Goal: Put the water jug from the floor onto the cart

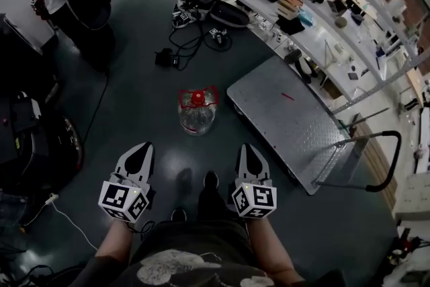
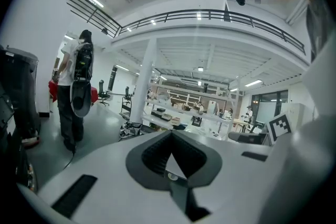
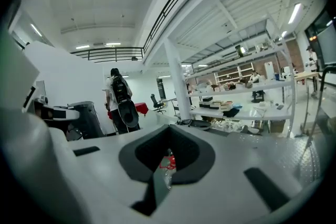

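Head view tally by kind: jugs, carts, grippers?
Clear plastic water jug with red cap: 1
Grey metal flatbed cart with black handle: 1
White two-jaw grippers, left gripper and right gripper: 2
Total: 4

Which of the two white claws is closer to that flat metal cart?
The right gripper, the one on the right in the head view. The cart lies on its side of the water jug; the left gripper sits farther off.
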